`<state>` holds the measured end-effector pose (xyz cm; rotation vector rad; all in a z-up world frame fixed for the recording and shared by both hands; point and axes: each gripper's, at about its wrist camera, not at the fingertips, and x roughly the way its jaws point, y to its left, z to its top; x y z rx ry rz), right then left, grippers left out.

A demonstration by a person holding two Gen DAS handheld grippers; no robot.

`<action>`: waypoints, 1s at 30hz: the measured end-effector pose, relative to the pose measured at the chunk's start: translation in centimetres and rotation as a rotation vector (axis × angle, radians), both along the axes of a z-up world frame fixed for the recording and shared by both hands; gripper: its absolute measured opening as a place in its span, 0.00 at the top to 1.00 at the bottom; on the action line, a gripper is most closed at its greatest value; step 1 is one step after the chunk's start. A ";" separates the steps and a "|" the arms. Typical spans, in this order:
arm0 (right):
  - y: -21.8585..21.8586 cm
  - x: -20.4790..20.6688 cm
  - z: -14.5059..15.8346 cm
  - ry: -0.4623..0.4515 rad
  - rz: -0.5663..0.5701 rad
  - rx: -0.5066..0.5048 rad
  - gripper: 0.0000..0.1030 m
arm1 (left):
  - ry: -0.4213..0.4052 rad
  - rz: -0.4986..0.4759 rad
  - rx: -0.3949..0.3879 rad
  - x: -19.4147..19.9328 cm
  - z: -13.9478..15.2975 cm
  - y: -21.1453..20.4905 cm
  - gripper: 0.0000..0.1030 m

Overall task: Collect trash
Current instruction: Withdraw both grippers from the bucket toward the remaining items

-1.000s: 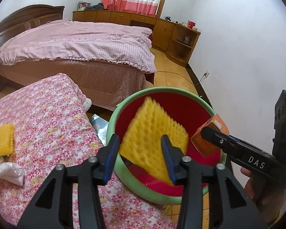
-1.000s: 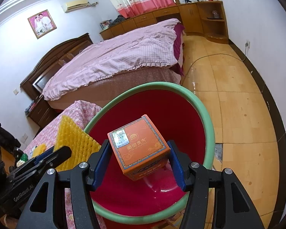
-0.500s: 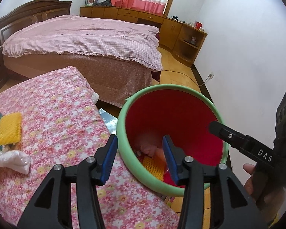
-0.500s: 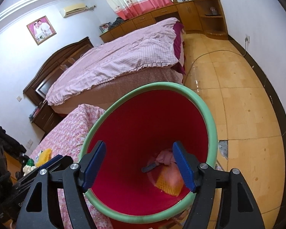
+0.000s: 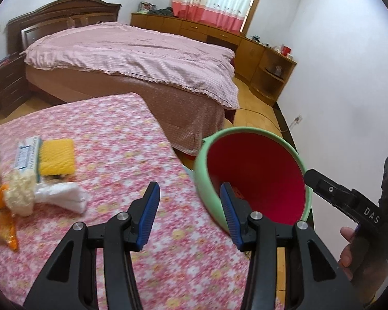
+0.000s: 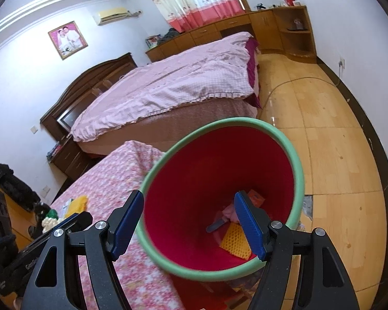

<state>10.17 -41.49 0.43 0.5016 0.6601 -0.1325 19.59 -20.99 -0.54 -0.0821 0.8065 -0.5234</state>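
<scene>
- Left wrist view: the left gripper (image 5: 188,206) hangs over the floral-covered worktop (image 5: 116,155), its fingers (image 5: 150,214) released with nothing between them. More trash waits to its left: a yellow sponge (image 5: 57,160), a white crumpled wrapper (image 5: 59,196) and an orange packet (image 5: 2,222). The bin (image 5: 251,180) stands just off the worktop's edge.
- Risk, as I judge it: the wrapper looks limp, so a shallow pinch might slip off it.
- A second ago these fingers held a yellow foam sheet over the bin; it is now gone from them.
- Right wrist view: the right gripper (image 6: 191,222) hovers over the bin (image 6: 297,170), fingers (image 6: 248,227) spread and empty. The yellow foam sheet (image 6: 235,240) and an orange box (image 6: 256,196) lie at the bottom.
- Earlier that box sat clamped between them.
</scene>
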 end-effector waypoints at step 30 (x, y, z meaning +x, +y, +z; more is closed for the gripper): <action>12.4 3.4 -0.2 0.051 0.209 -0.024 0.28 | -0.041 0.400 0.088 1.4 0.3 20.6 0.52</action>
